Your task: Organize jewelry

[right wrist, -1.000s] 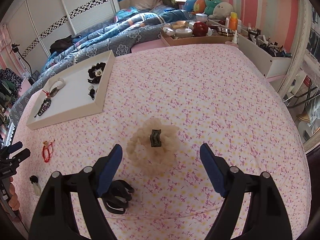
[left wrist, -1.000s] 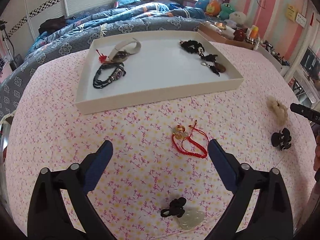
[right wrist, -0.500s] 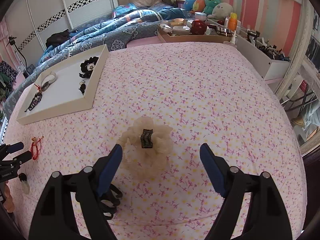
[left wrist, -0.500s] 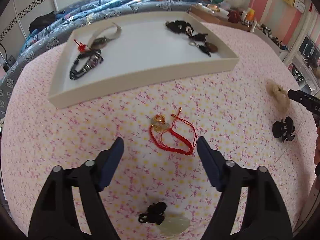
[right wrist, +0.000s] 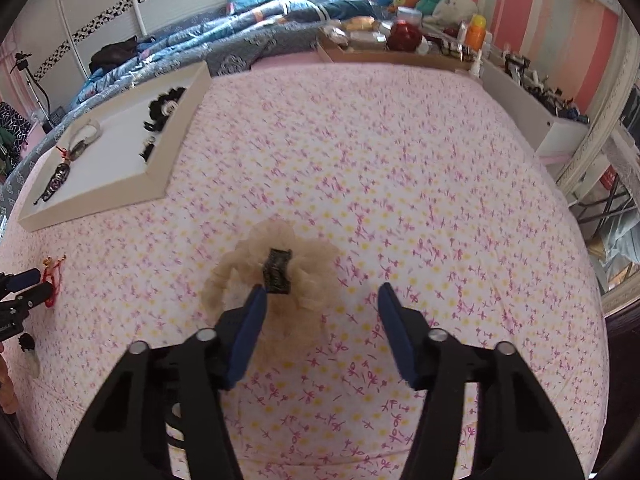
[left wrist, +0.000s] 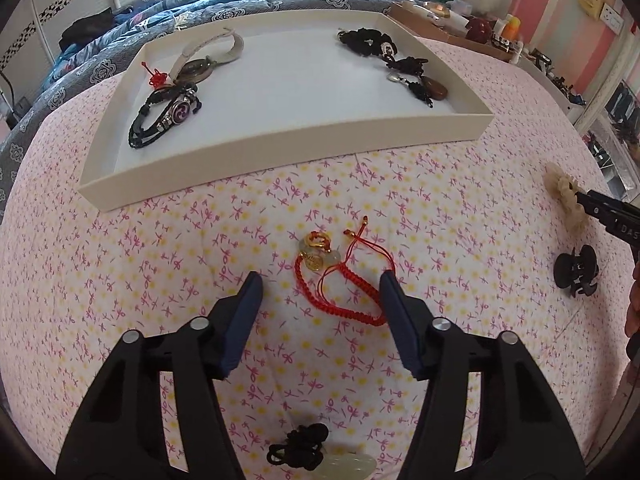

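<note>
Bedspread, pink floral, carries everything. White tray sits toward its far-left part and already holds a watch and black bracelet by its left wall, plus dark corded pieces by its right wall; its middle is bare.

Left gripper: spread wide, holding nothing, low over the red cord bracelet near the bedspread's front edge. The right finger looks to overlap the cord's outer loop; the left finger is clear of it. The gold charm lies just past the tips.

Right gripper: also spread wide and empty, over the cream scrunchie further right on the bedspread. The left finger overlaps the ruffle, and most of the scrunchie sits left of the jaw centreline.

Black claw clip is near the scrunchie. Jade pendant on a black knot sits at the front edge, below the left gripper.

Step in hand, my read: pinch both items, then move them to the tray.
- Left: bias slightly right so both loops fall inside the jaws, go down to the fabric, and close on the braided section, not the thin tail.
- Avoid pinching the bedspread with it.
- Right: shift left to centre on the black band before closing; ruffle alone will slip.
</note>
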A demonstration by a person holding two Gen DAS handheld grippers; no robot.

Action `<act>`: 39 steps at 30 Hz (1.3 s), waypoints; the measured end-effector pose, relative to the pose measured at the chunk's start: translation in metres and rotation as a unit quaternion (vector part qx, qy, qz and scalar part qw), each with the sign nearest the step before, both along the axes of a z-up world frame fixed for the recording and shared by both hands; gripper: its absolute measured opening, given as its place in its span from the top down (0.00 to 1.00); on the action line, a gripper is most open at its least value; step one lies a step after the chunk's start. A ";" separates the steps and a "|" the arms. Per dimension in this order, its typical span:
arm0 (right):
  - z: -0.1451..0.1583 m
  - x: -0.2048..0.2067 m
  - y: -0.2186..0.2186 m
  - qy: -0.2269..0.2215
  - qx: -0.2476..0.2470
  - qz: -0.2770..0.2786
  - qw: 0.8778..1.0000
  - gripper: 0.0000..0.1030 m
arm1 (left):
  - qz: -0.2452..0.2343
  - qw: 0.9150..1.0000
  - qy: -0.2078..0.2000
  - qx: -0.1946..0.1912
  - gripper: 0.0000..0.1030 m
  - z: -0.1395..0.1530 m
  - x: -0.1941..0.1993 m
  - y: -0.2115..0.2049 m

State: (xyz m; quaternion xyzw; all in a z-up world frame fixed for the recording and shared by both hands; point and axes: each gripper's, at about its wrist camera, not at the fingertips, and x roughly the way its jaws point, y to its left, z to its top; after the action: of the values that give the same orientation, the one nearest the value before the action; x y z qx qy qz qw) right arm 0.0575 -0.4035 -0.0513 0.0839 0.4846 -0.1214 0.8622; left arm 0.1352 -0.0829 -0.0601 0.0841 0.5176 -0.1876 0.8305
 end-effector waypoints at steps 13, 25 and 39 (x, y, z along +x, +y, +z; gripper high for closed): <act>-0.007 0.002 0.006 0.009 -0.007 0.015 1.000 0.73 | 0.007 1.000 0.002 -0.011 0.97 0.001 0.007 0.019; -0.004 0.001 0.007 0.003 -0.018 0.016 1.000 0.81 | 0.001 0.999 0.004 -0.036 1.00 0.004 0.009 0.026; -0.007 -0.001 0.005 -0.006 -0.002 0.014 1.000 0.81 | 0.010 0.998 0.030 -0.061 1.00 0.000 0.019 0.034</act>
State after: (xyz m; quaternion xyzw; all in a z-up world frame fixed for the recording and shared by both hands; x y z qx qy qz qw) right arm 0.0568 -0.3982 -0.0587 0.0762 0.4804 -0.1097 0.8668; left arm 0.1541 -0.0492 -0.0603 0.0229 0.5307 -0.2128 0.8201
